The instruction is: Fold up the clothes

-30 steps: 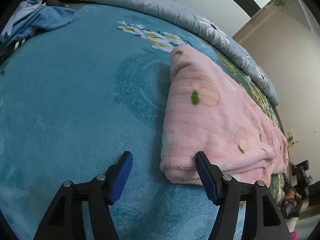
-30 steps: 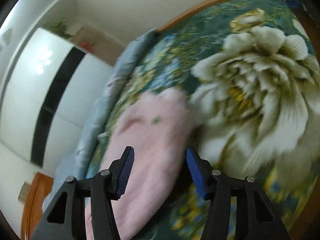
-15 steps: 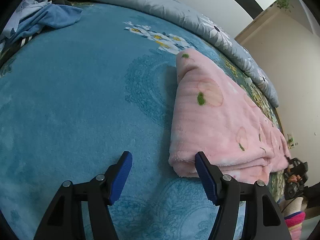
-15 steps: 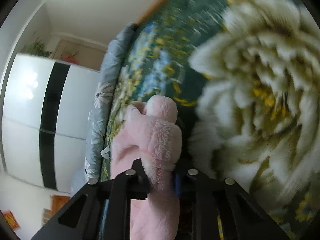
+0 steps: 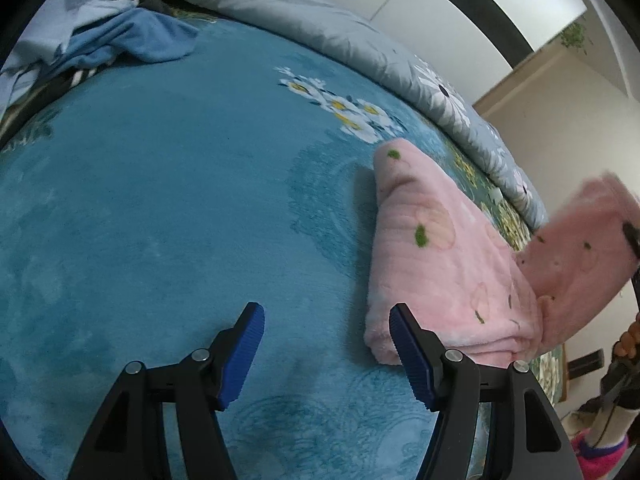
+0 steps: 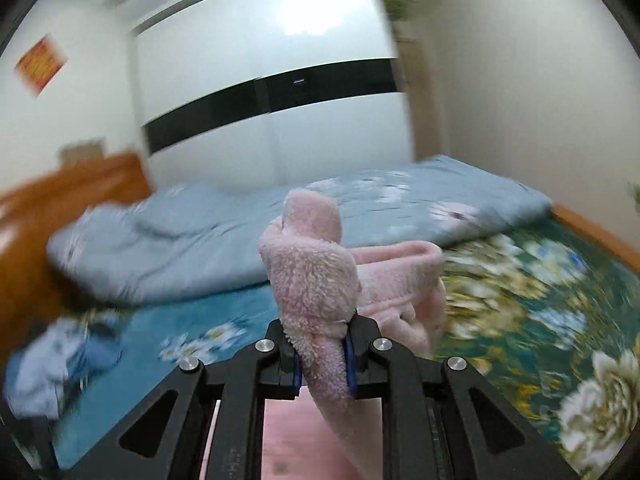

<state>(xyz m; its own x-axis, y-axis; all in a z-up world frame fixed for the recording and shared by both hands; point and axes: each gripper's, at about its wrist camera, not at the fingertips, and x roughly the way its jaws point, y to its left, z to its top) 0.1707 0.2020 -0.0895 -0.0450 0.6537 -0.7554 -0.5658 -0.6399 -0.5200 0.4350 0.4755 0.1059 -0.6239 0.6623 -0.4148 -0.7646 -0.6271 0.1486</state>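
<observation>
Left hand-held gripper point(image 5: 326, 344) gapes beside pink fleece garment point(image 5: 436, 256) on teal blanket point(image 5: 160, 200).

Teal floral blanket point(image 5: 168, 208) covers the bed. Grey-blue duvet point(image 6: 192, 240) bunched along its far edge, white wardrobe point(image 6: 272, 80) behind. Blue cloth pile point(image 5: 120, 40) at far left corner.

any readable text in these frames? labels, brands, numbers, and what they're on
None readable.
Red and yellow poster on the wall: may carry print, but too motion-blurred to read.
Pink fleece garment, blue blanket, grey duvet, wardrobe: patterns only, no lettering.
Both claws: no markings visible.
</observation>
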